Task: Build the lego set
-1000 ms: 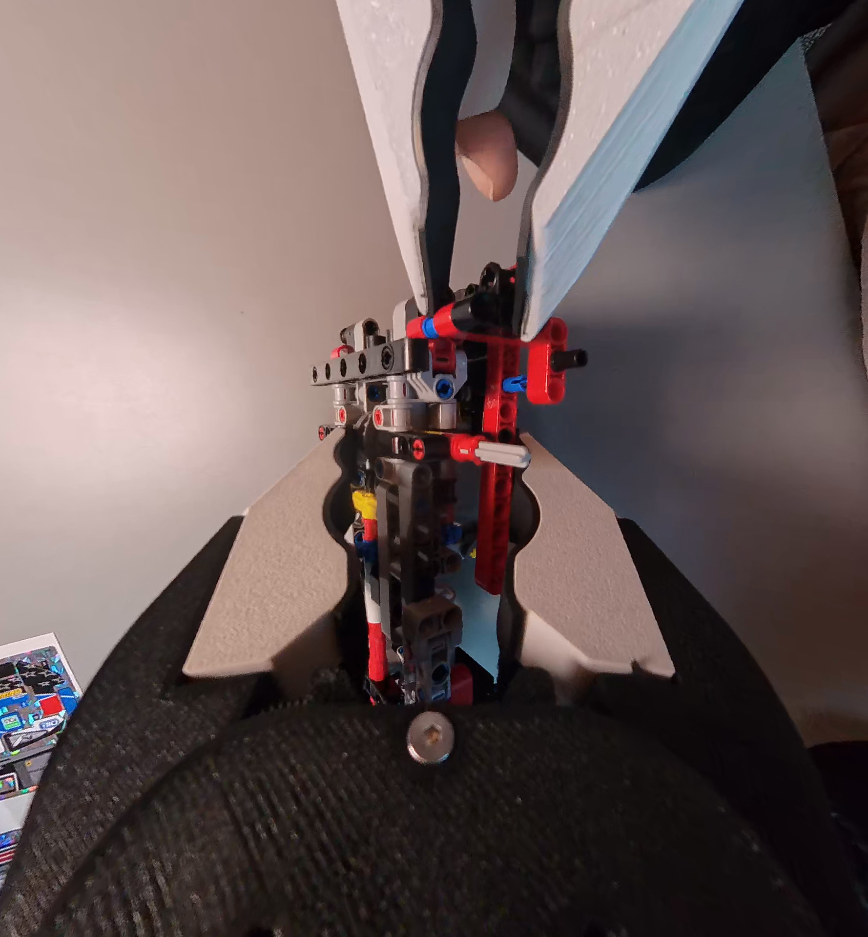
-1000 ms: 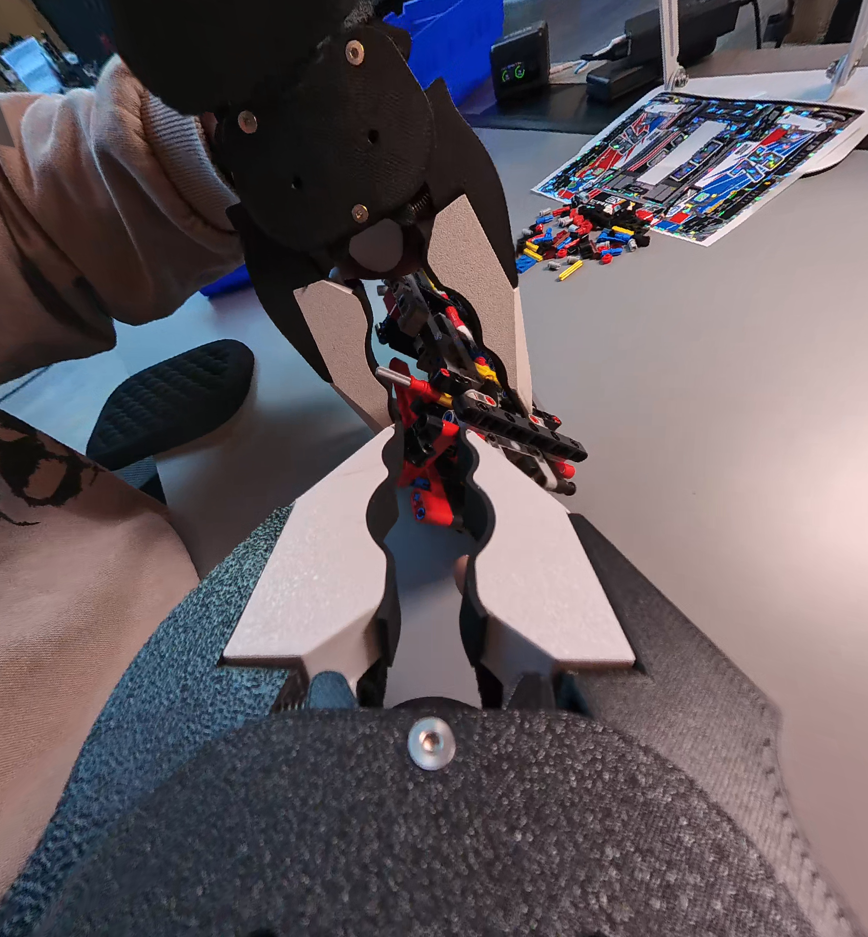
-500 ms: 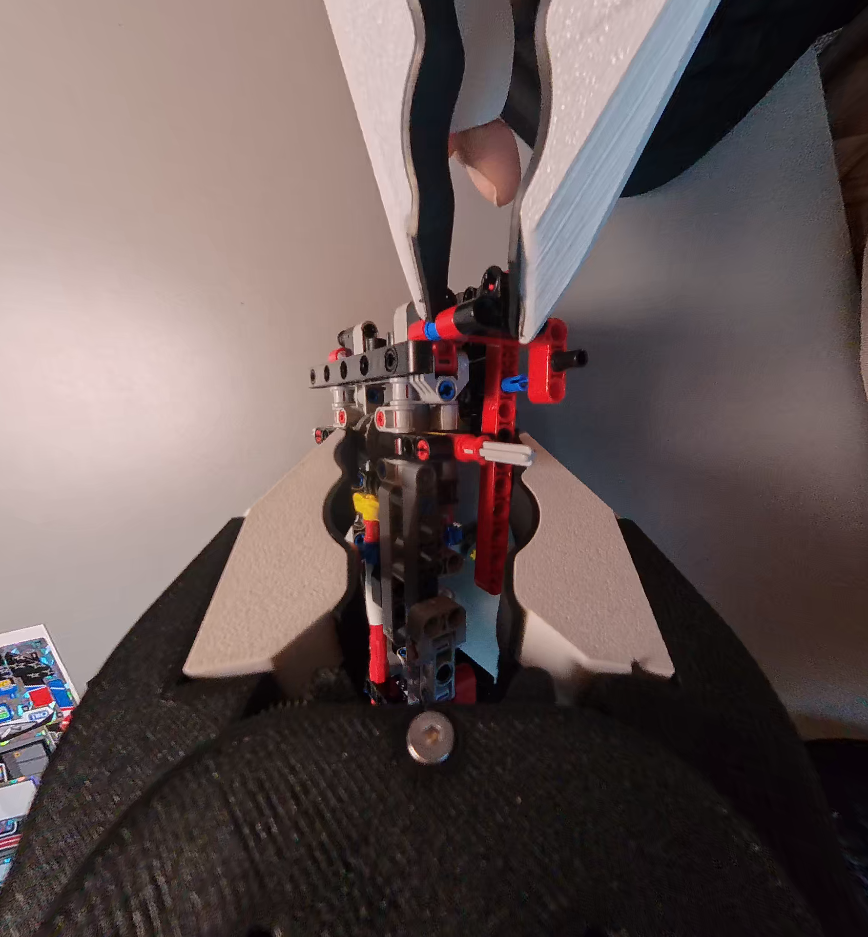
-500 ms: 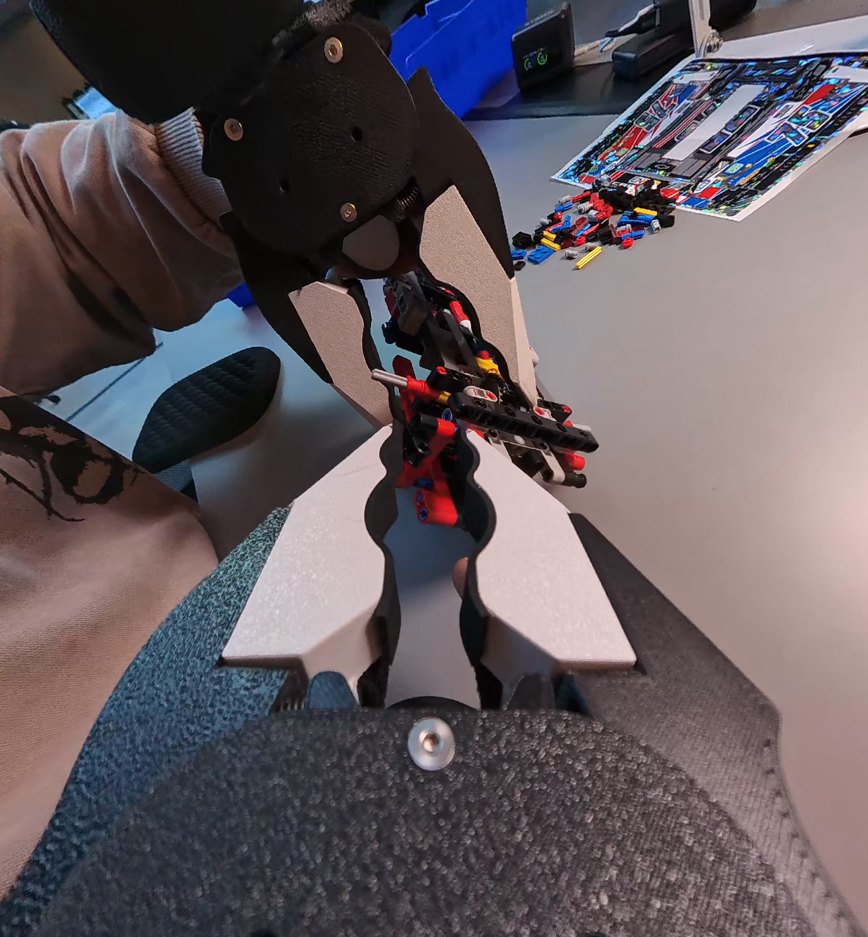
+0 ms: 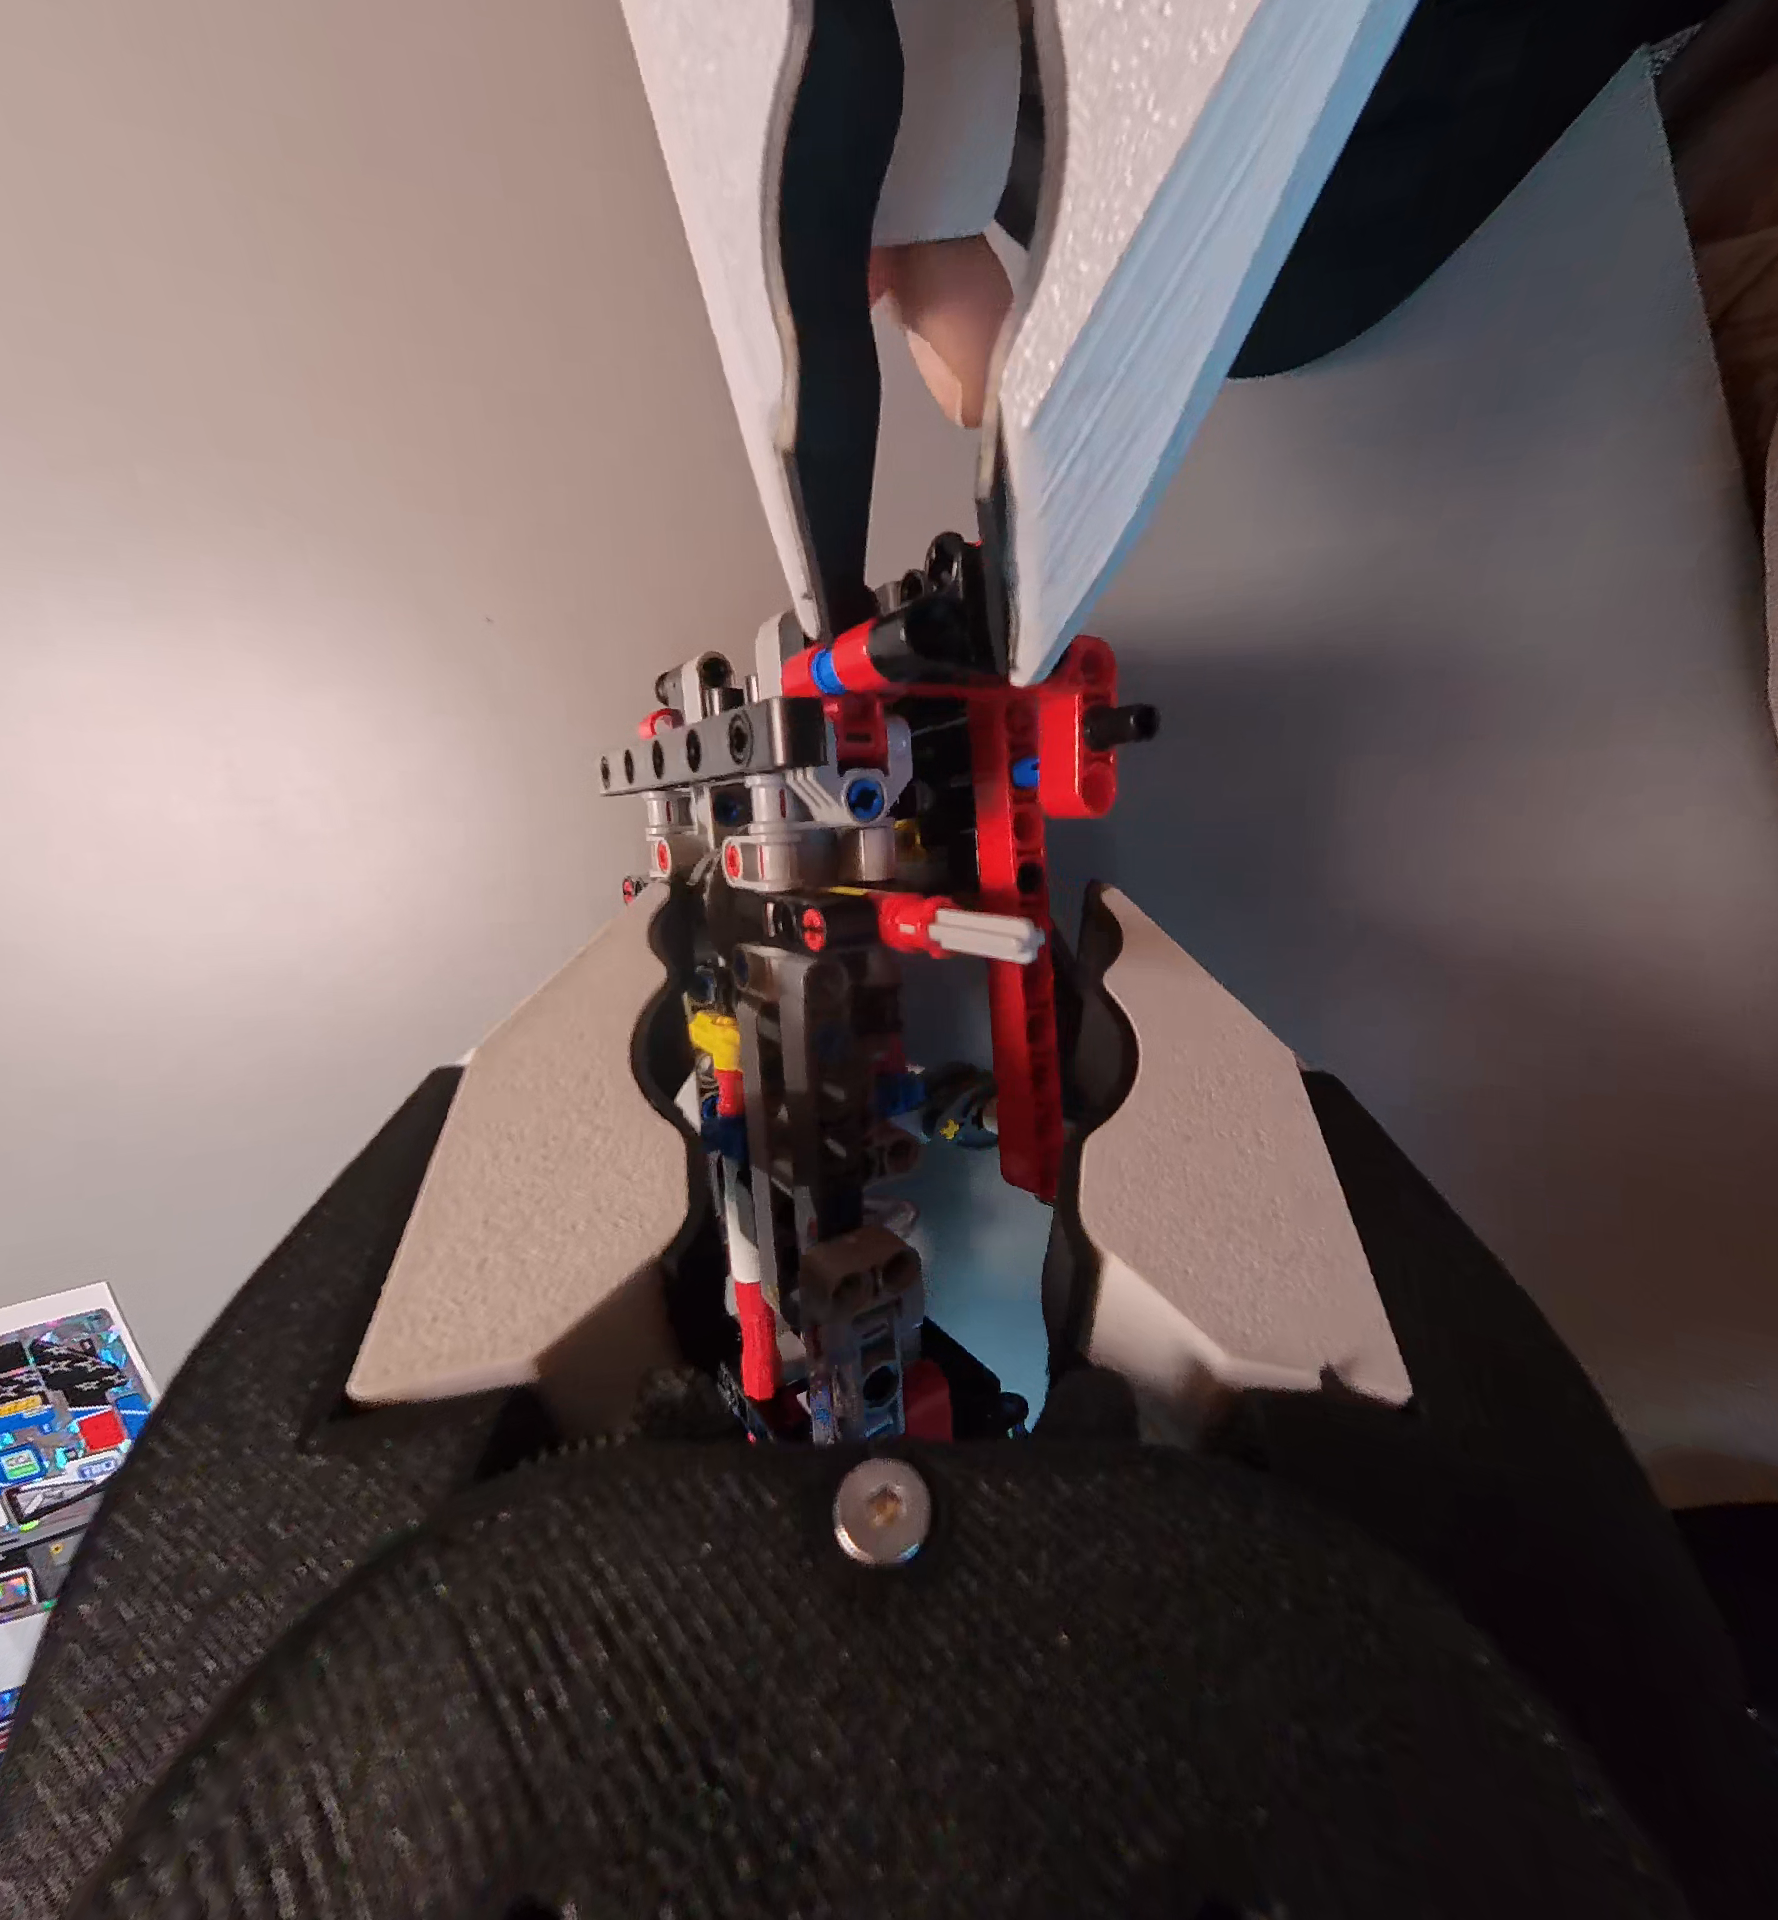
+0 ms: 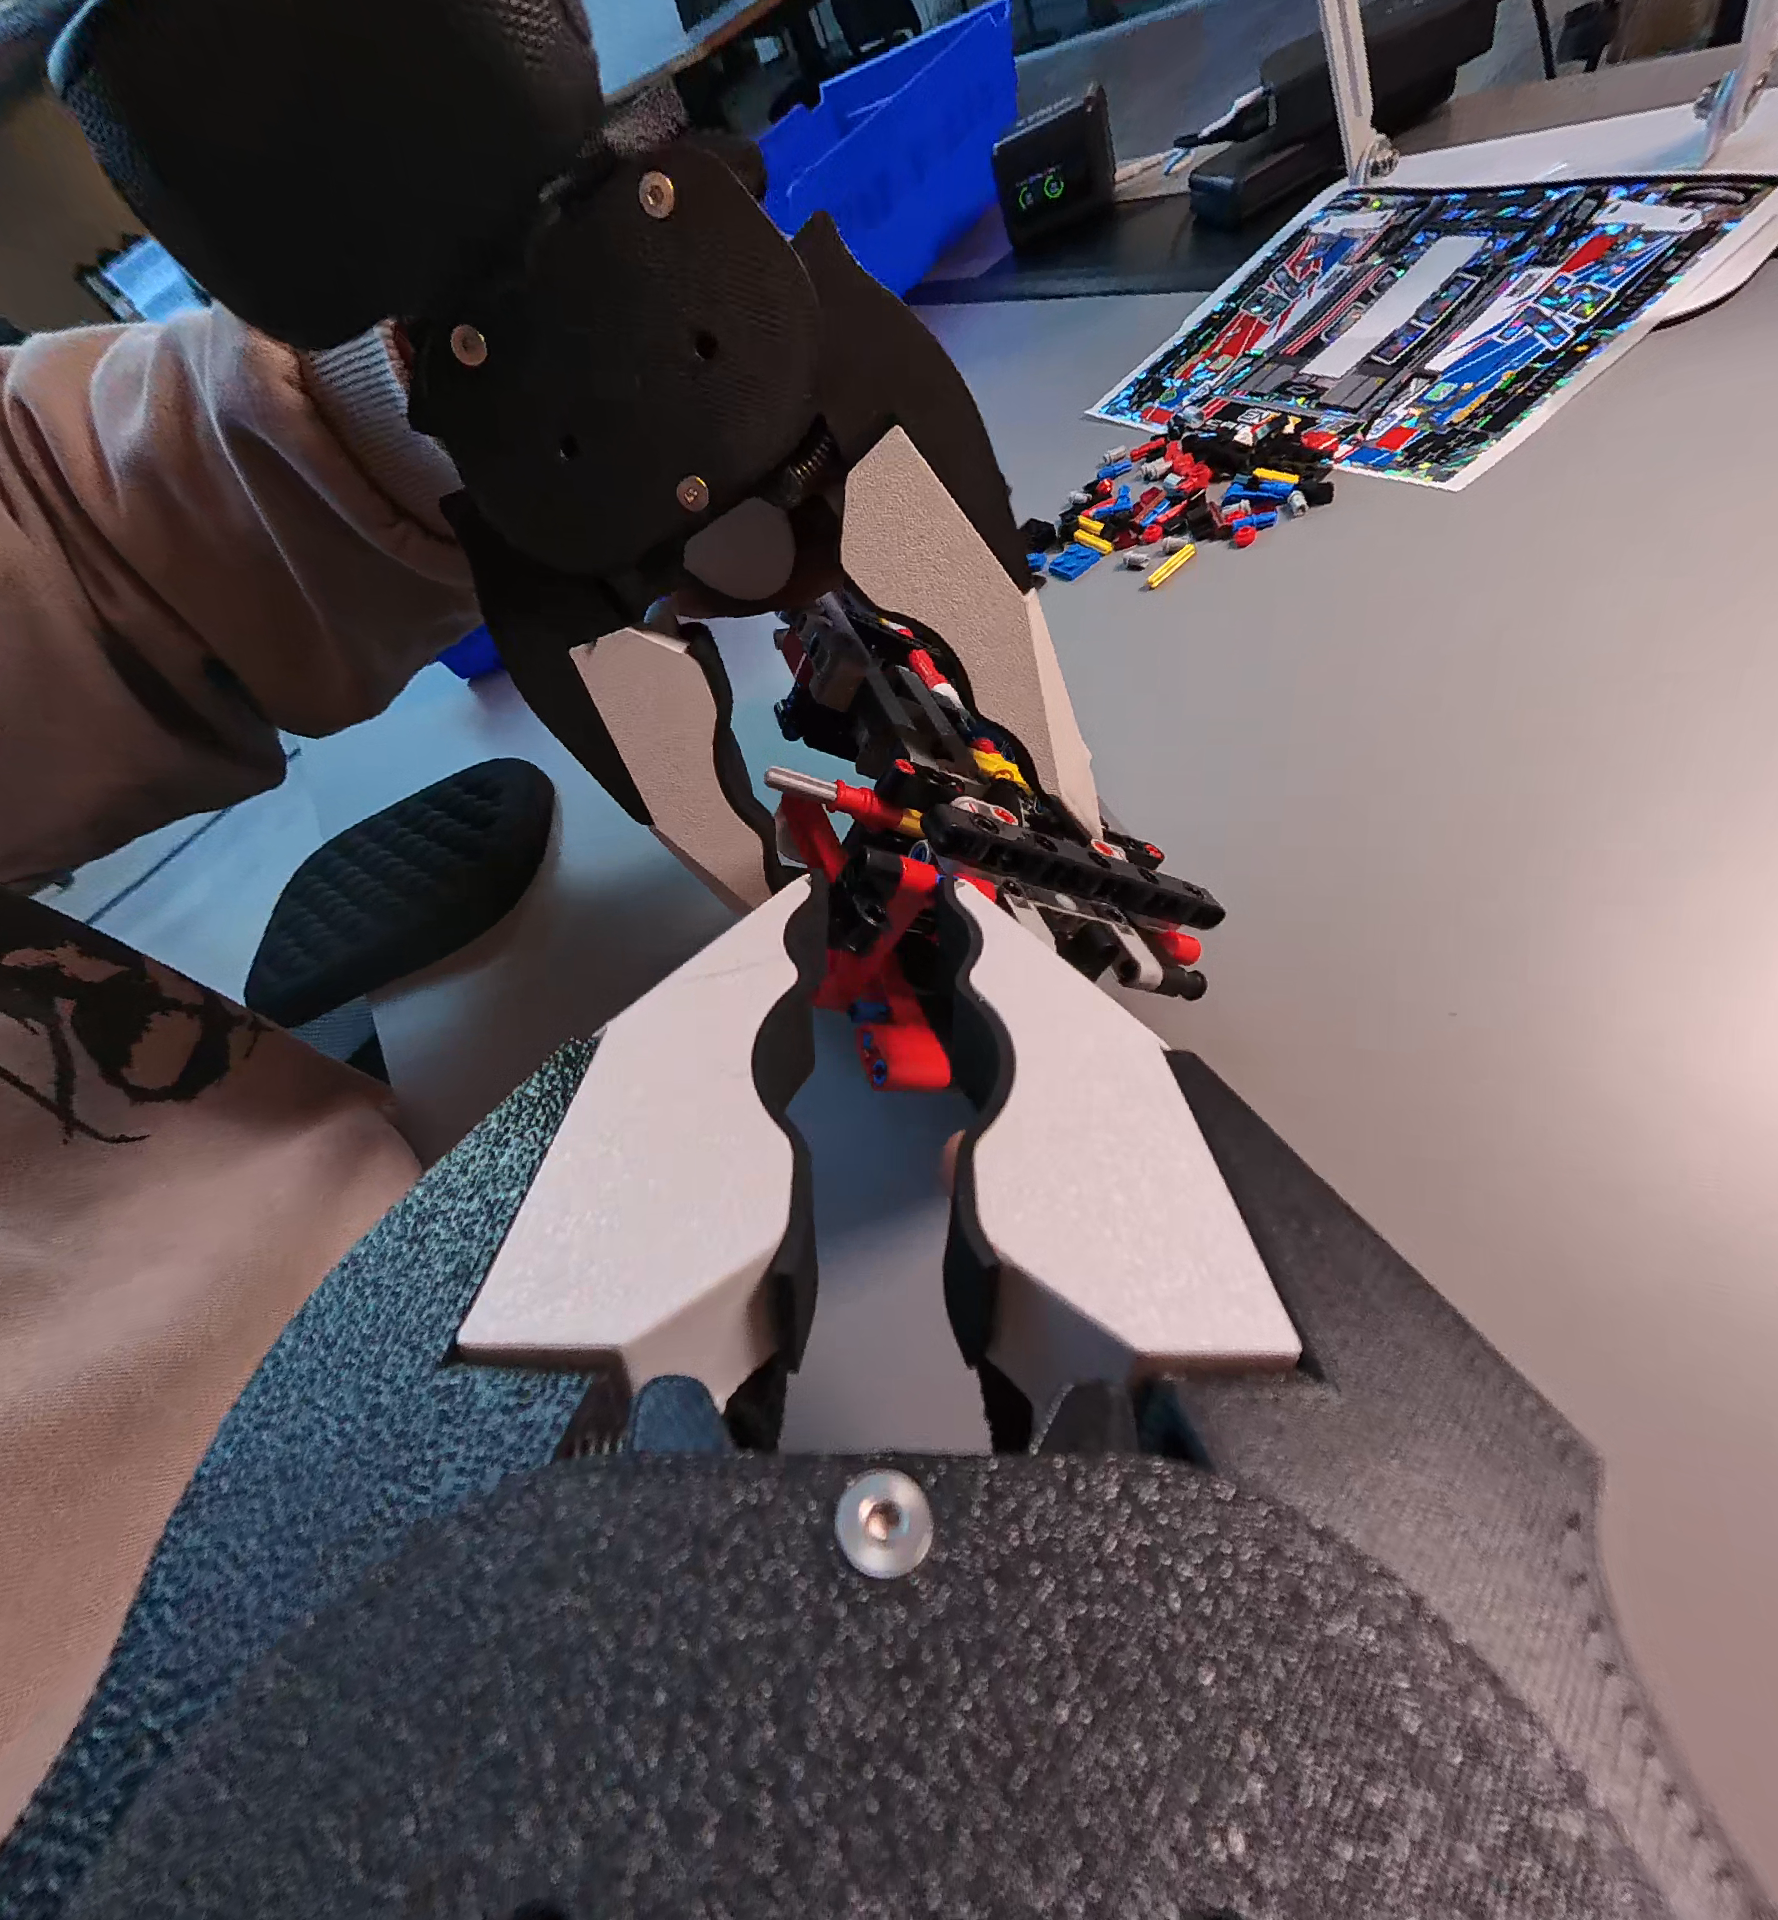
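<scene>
The lego model (image 5: 864, 935) hung above the grey counter (image 6: 1487, 935), lengthwise between the left gripper's (image 5: 864, 904) fingers, which clamped it. The right gripper (image 6: 880, 894) pinched the model's red end between its fingertips, opposite the left. Loose pieces (image 6: 1176, 499) lay well apart.

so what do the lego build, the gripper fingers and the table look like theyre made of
Lego build: hard moulded plastic, glossy highlights on the red beams. Left gripper fingers: probably printed plastic, matte grainy faces, dark wavy inner pads that look rubbery. Table: smooth grey top with a soft sheen, maybe laminate; can't tell for sure.
</scene>
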Motion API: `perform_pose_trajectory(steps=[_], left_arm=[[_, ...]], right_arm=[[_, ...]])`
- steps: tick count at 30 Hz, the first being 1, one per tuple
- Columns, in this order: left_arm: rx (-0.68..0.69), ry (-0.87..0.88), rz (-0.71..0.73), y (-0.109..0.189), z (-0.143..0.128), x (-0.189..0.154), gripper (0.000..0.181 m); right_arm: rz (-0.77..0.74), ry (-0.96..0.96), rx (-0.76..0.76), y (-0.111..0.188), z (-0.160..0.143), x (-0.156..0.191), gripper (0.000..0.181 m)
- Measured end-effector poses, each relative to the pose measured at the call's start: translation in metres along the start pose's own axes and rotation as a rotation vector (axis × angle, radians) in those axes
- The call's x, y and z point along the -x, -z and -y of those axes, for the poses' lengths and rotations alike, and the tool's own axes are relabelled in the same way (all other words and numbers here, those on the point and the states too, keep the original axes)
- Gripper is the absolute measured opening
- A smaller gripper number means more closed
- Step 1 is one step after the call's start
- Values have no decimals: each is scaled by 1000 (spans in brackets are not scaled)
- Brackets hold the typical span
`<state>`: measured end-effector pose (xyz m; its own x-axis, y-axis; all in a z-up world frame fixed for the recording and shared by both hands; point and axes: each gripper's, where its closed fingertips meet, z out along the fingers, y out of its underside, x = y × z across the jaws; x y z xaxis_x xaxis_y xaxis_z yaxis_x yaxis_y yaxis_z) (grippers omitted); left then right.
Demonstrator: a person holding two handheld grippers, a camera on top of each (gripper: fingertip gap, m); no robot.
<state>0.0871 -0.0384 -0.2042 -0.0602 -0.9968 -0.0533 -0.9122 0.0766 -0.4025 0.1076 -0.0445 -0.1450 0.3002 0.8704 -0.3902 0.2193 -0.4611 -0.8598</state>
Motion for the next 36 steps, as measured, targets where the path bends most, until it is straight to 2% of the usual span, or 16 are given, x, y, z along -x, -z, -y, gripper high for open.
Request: perform_pose_trajectory(steps=[7,10,12,15,17,21,24,27,32,36], left_arm=[[4,-14,15,0,-1,0,72],[-8,-9,10,3,-1,-3,72],[-25,-6,5,7,-1,-6,72],[-38,-4,12,14,-4,-8,70],[-46,-1,15,15,-6,-9,68],[-65,7,5,16,-4,-13,66],[-70,4,6,15,-2,-15,65],[-77,6,17,15,-3,-16,68],[-177,58,75,30,-6,-22,78],[-258,100,235,57,-24,-22,81]], right_arm=[[-22,47,-22,1,-1,-1,21],[-27,136,-40,7,1,6,25],[-18,260,-36,13,-3,13,29],[-91,498,50,15,-22,6,54],[-142,661,95,7,-34,-4,71],[-220,1019,139,-14,-37,-19,85],[-228,1247,152,-33,-39,-28,83],[-258,1411,94,-42,-32,-30,67],[-227,1374,51,-45,-29,-26,65],[-192,1286,46,-44,-26,-22,64]])
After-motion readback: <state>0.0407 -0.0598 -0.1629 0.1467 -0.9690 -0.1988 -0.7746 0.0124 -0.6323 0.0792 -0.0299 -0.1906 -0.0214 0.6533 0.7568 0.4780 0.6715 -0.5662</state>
